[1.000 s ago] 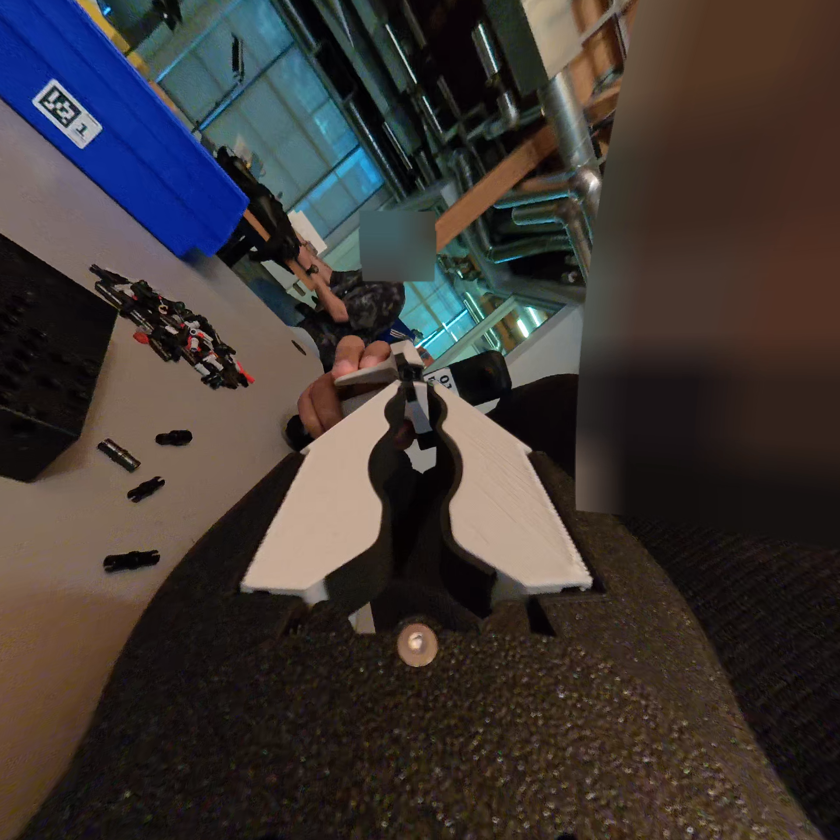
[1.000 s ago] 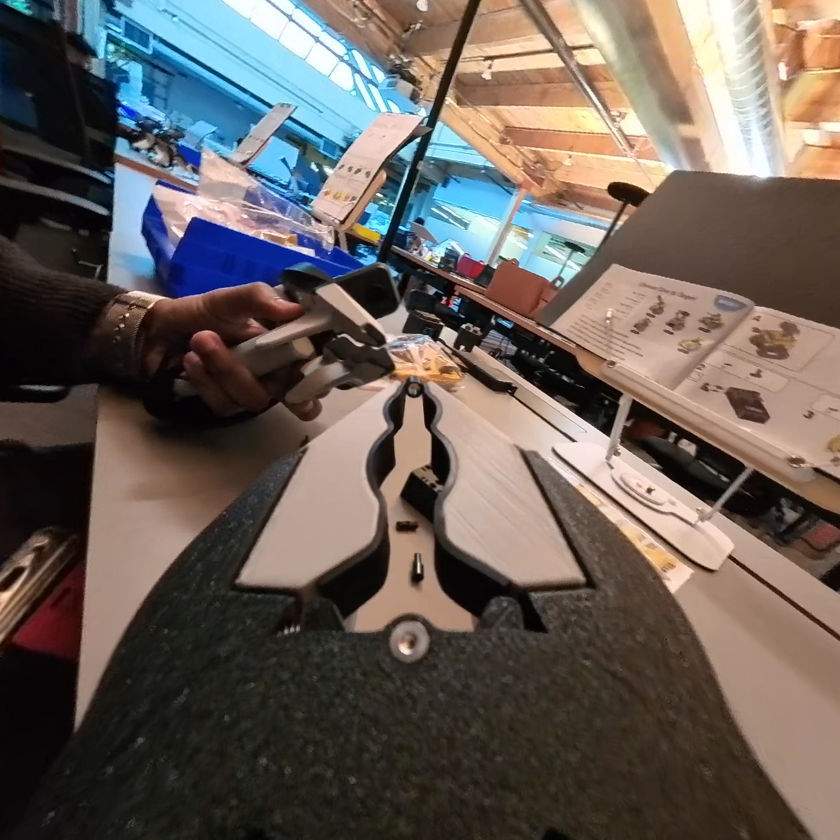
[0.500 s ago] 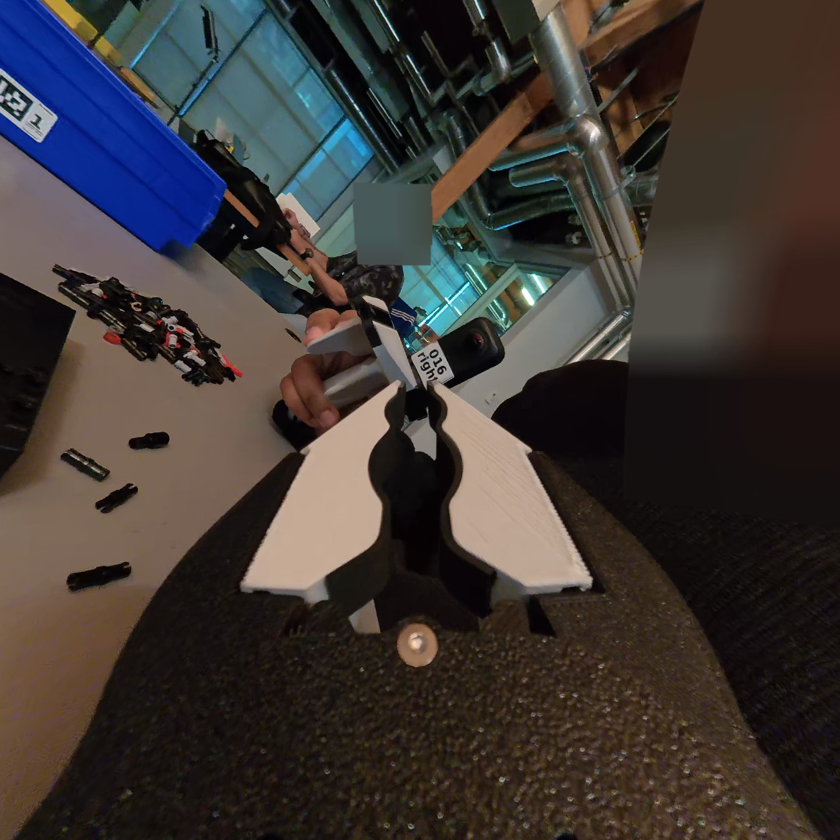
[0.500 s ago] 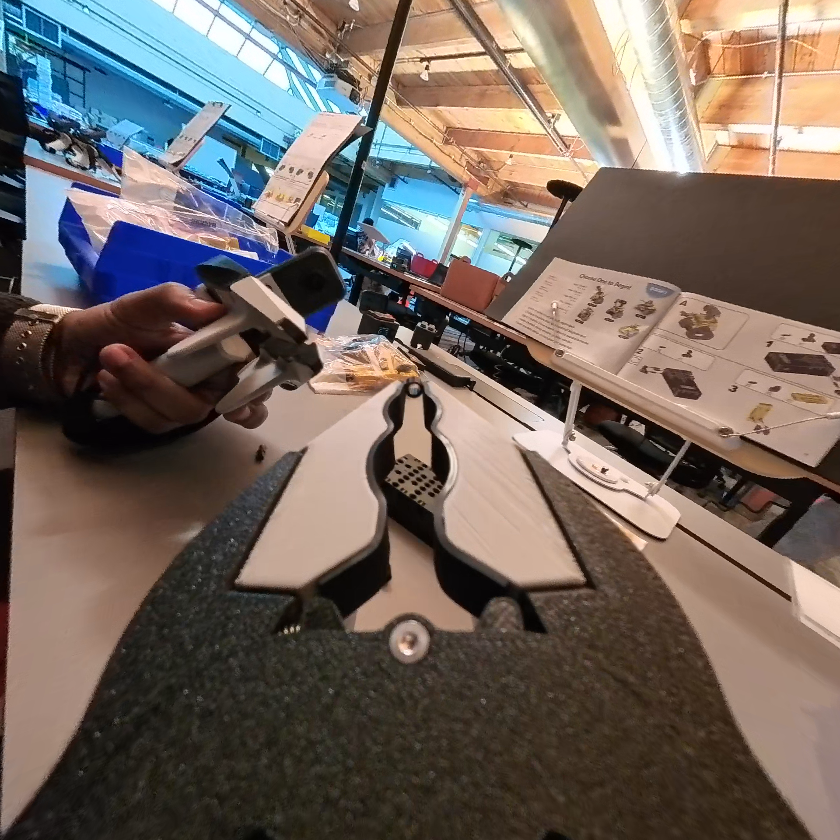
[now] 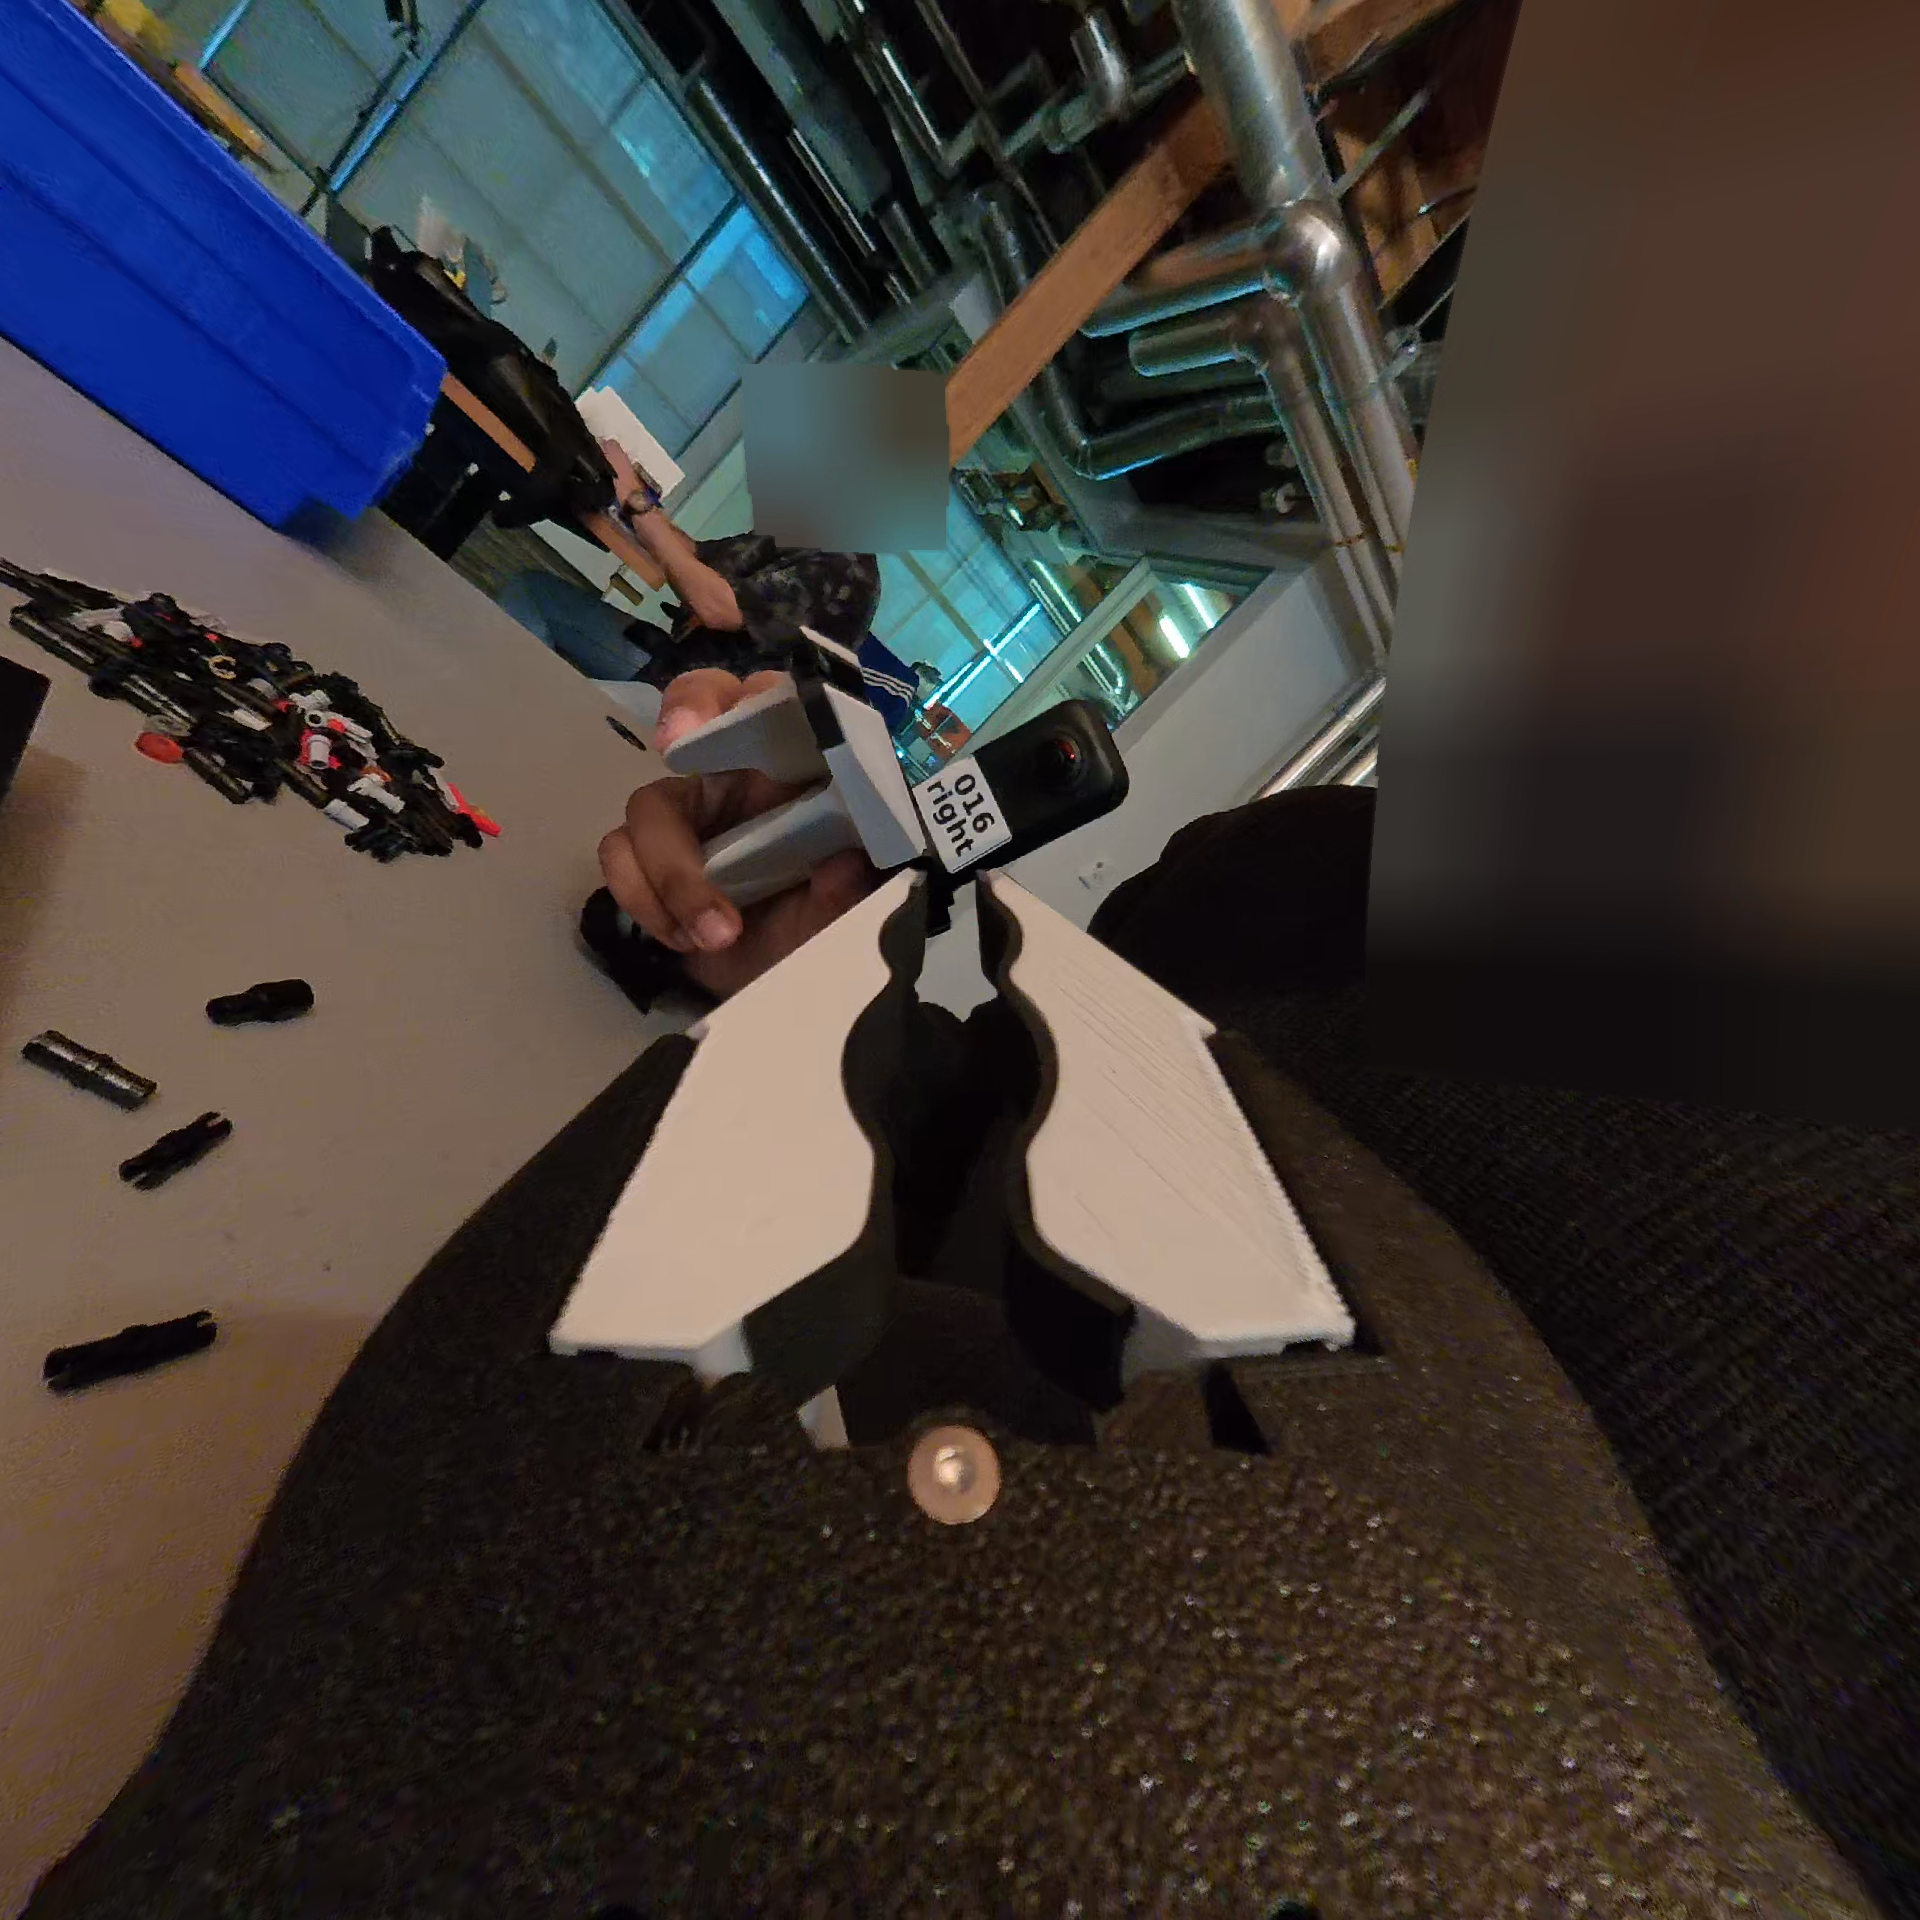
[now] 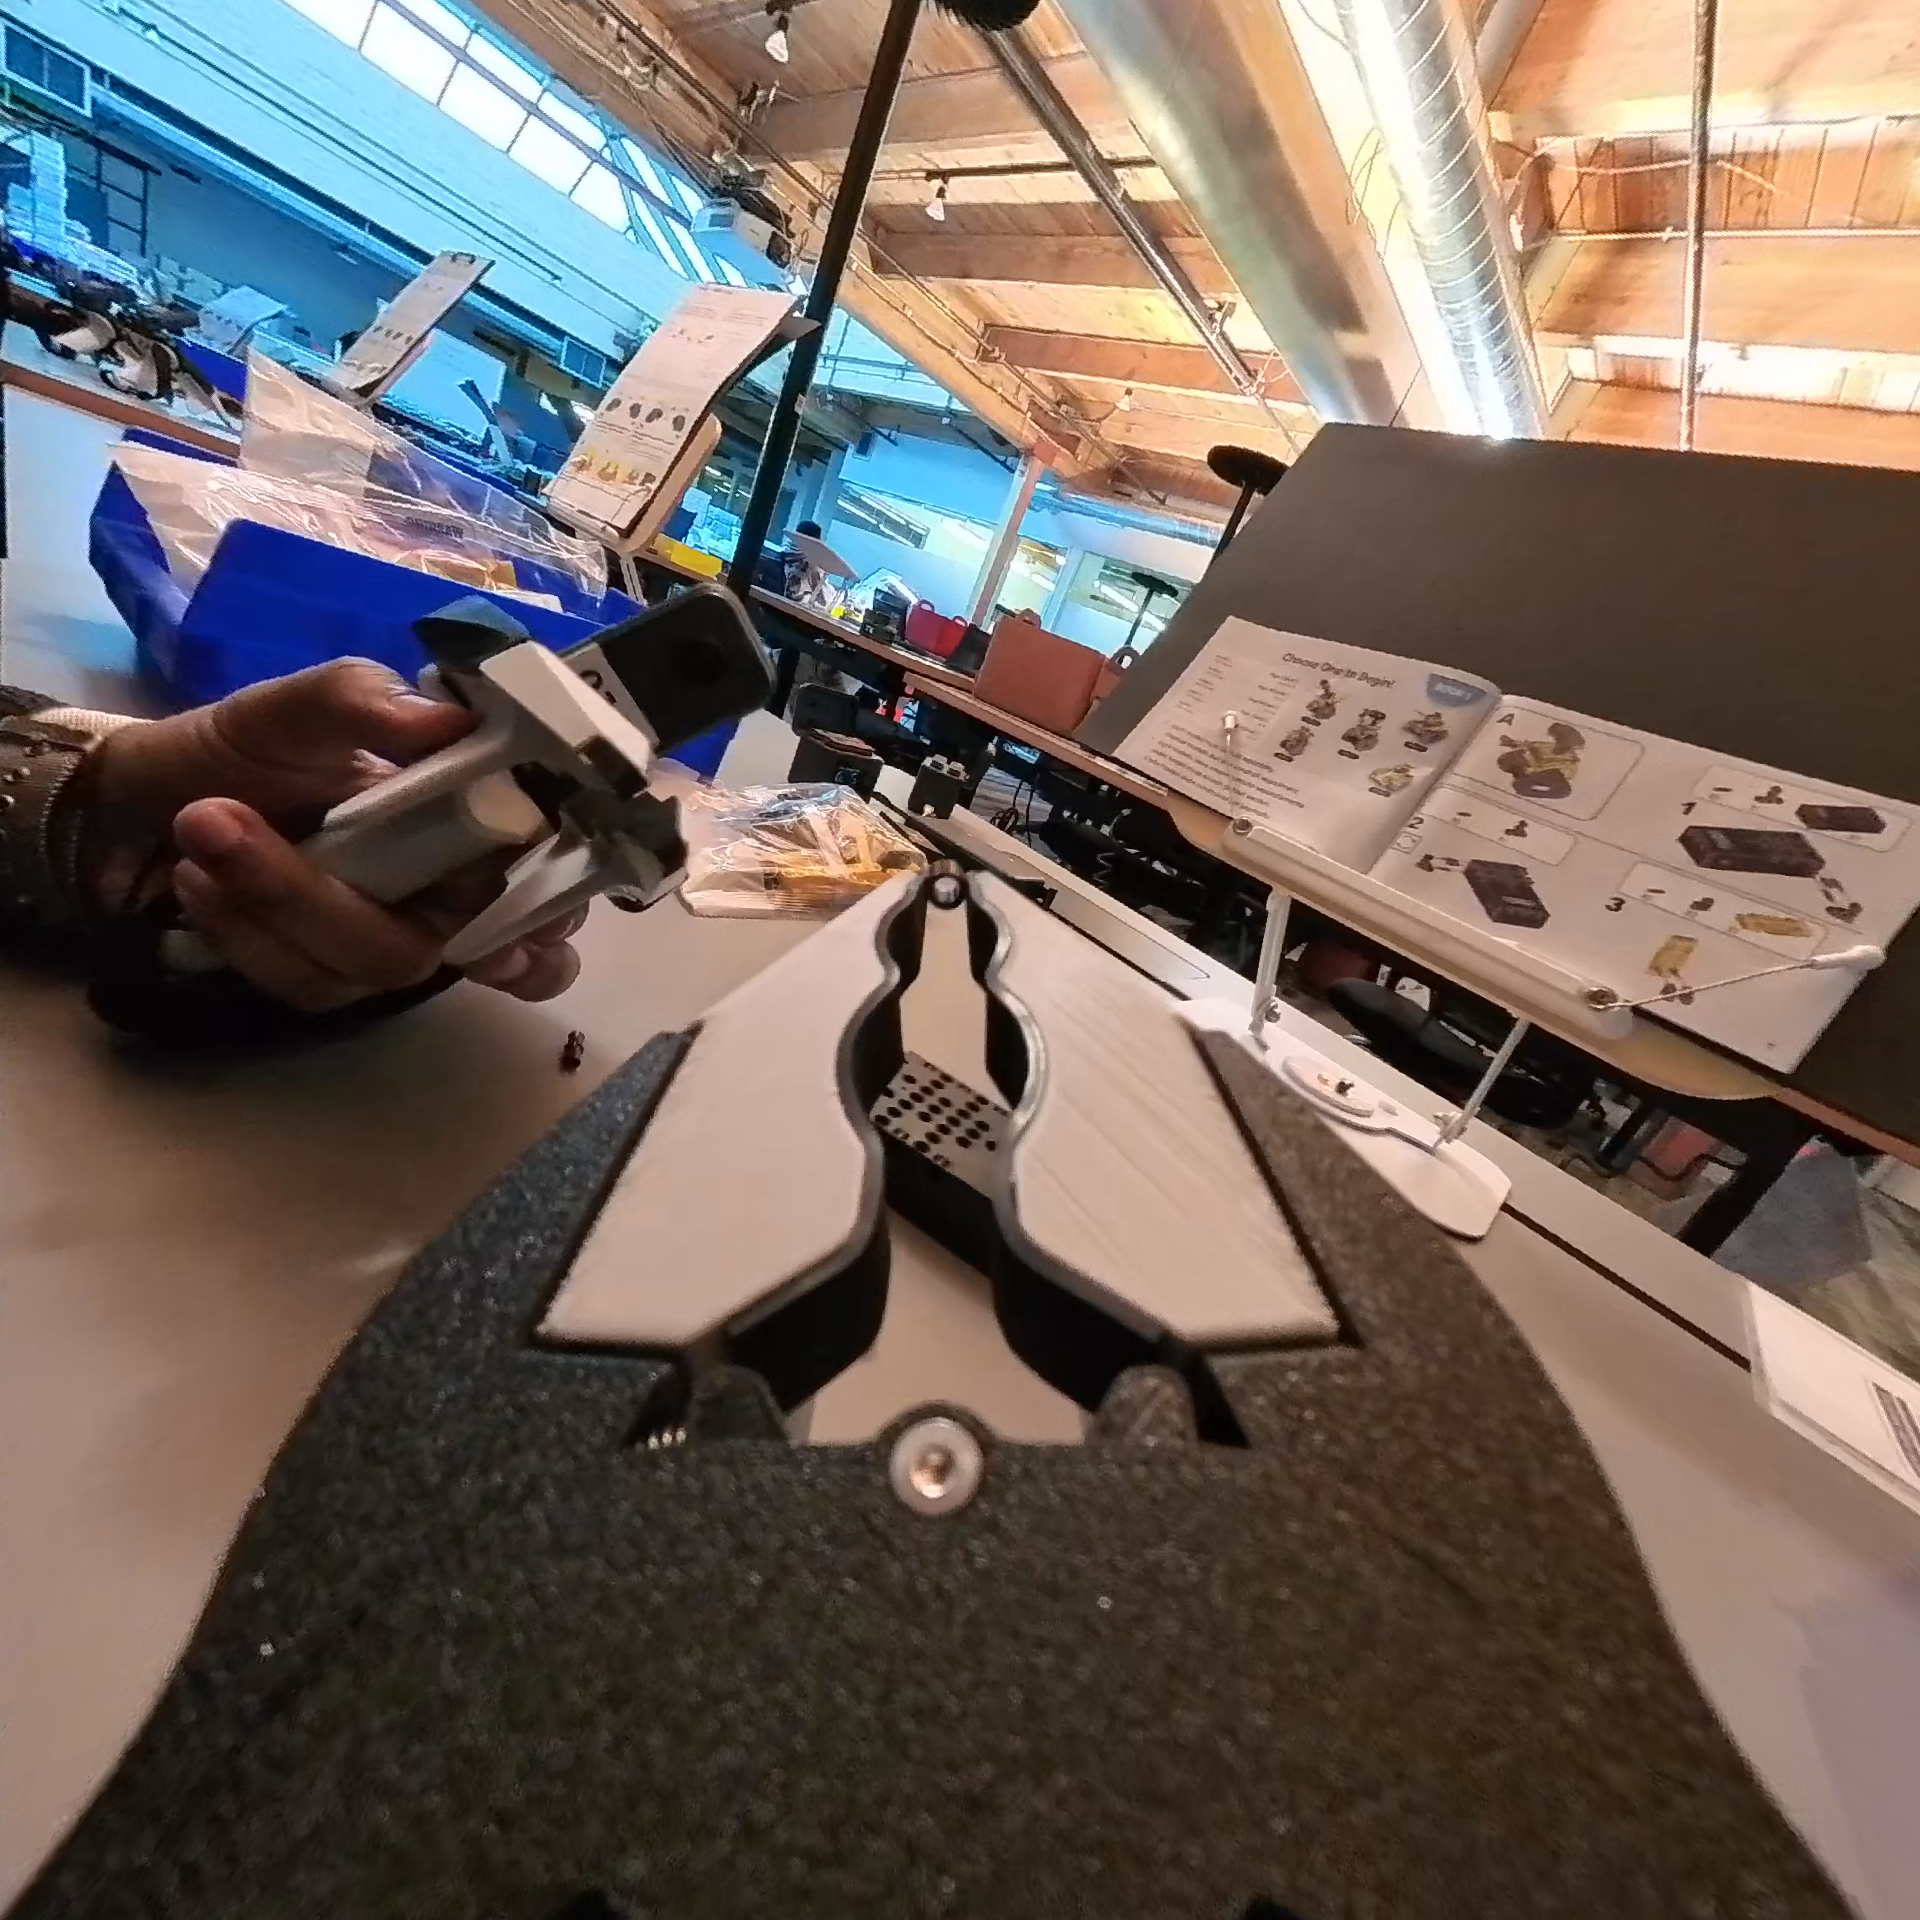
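1. grey table (image 5: 312, 1091) in a big workshop with timber beams and ducts overhead; a blue bin (image 5: 208, 312) stands at its far edge, and an open booklet (image 6: 1558, 831) rests on a white stand to the right
2. left gripper (image 5: 948, 894): its tongs are drawn nearly together with only a slit between the tips; a small dark piece (image 5: 940, 920) appears to be pinched there, though it is tiny and hard to read; on the table beside it lie loose black pins (image 5: 260, 1003) and, farther off, a heap of small parts (image 5: 260, 717)
3. right gripper (image 6: 945, 883): its tongs are closed at the very tips on a small round piece (image 6: 945, 890); it is held above the table, over a black perforated block (image 6: 940, 1117); a clear bag (image 6: 800, 852) of parts lies just beyond
4. the left hand (image 6: 291, 831) keeps its gripper near and aimed towards the right one; a lone pin (image 6: 569, 1047) lies below it
5. risk, as i judge it: both pieces are gripped only at the extreme tips, so a slight tilt, a loosened squeeze or a knock between the two grippers could pop one free; it would likely roll among the loose pins and be hard to pick out
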Tool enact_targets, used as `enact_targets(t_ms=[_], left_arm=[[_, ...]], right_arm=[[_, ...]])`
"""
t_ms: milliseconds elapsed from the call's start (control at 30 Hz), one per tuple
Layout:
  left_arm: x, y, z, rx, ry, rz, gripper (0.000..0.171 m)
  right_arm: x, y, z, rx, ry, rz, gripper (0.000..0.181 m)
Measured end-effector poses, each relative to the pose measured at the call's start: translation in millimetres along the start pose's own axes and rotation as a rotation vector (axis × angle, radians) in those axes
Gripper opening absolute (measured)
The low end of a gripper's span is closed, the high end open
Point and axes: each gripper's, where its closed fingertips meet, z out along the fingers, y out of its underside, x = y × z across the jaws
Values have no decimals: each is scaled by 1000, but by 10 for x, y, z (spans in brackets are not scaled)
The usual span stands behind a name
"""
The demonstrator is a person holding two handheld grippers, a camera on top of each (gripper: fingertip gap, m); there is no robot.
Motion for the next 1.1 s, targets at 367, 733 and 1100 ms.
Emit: enact_targets(t_ms=[367, 733, 1100], left_arm=[[182, -42, 65, 10, 108, -25, 8], [265, -147, 7, 73, 142, 8, 8], [-22, -340, -114, 16, 120, 53, 4]], right_arm=[[186, -8, -54, -6, 134, -51, 7], [477, -1, -127, 20, 243, 105, 7], [971, 195, -351, 93, 259, 622, 6]])
